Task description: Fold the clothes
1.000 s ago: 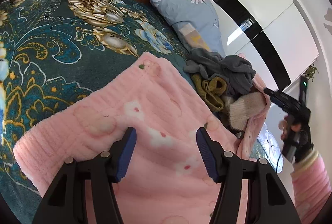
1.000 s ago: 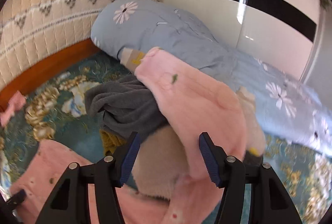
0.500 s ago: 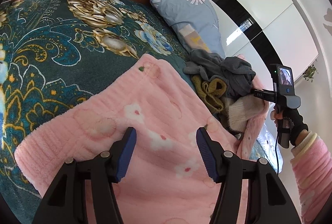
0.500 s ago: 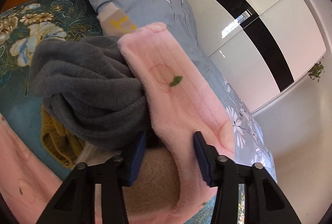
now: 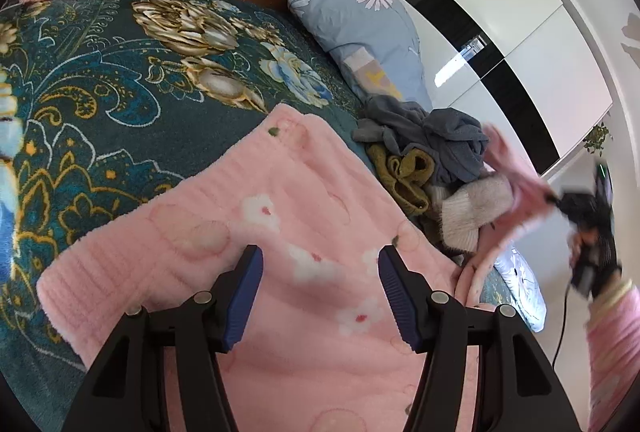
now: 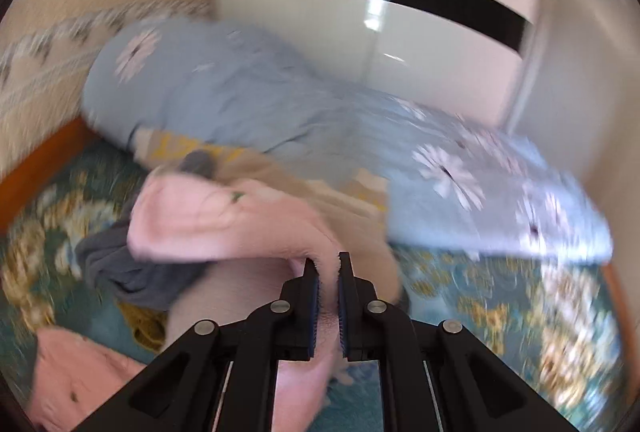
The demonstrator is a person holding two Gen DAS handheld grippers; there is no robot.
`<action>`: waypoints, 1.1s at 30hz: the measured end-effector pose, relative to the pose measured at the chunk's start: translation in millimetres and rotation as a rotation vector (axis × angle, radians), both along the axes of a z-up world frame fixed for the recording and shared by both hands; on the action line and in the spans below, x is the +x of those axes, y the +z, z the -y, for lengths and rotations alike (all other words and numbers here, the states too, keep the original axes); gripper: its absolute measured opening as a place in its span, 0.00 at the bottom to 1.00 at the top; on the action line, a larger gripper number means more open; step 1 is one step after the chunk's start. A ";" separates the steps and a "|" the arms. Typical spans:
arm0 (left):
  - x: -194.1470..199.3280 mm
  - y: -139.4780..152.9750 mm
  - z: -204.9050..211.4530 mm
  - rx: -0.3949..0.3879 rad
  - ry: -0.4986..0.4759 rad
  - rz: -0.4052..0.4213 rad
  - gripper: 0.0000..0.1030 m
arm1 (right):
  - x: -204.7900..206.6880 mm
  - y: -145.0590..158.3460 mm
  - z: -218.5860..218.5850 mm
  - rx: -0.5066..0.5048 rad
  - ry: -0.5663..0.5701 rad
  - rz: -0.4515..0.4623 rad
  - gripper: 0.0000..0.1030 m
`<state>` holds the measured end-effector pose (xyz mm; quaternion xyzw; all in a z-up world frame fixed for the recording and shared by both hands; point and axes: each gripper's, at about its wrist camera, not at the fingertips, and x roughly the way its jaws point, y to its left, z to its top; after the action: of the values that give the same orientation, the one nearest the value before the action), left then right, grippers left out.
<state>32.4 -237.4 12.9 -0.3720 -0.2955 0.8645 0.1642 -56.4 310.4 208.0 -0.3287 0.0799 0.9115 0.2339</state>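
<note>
The left gripper hangs over the pink garment, its jaws wide apart and holding nothing. That garment lies spread on the floral bedspread. The right gripper has its jaws pinched on the garment's far sleeve, lifting it off the pile of grey, mustard and beige clothes. Beyond lies a blue daisy-print pillow, then the white wardrobe.

left wrist: low, close over pink garment, faces headboard and wardrobe | right wrist: blurred, close, faces blue pillow, wardrobe in upper frame | shared: grey garment, pillow, pink fabric
</note>
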 end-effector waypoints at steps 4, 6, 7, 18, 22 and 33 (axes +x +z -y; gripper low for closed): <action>2.0 1.4 -1.7 0.000 -0.007 -0.006 0.59 | 111.6 -35.0 -99.1 -0.192 -0.232 -0.059 0.08; 2.6 0.7 -4.5 -0.007 -0.013 -0.006 0.59 | 167.0 -61.7 -146.7 -0.282 -0.359 -0.052 0.08; 2.8 0.2 -6.1 -0.012 -0.016 -0.007 0.59 | 190.4 -79.1 -160.3 -0.340 -0.404 -0.051 0.08; 5.6 -14.8 -7.6 0.010 -0.015 0.004 0.59 | 287.1 -170.0 -183.7 -0.578 -0.479 0.014 0.11; 7.4 -17.4 -12.5 -0.005 -0.021 -0.001 0.59 | 300.2 -159.6 -186.2 -0.562 -0.373 -0.002 0.24; 31.5 -27.2 -21.7 -0.032 -0.018 -0.055 0.59 | 315.0 -131.7 -161.9 -0.384 -0.079 -0.026 0.60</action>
<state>63.9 -215.7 -14.3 -0.3533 -0.2739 0.8774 0.1739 258.6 472.3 76.3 -0.3523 0.2682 0.8737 0.2016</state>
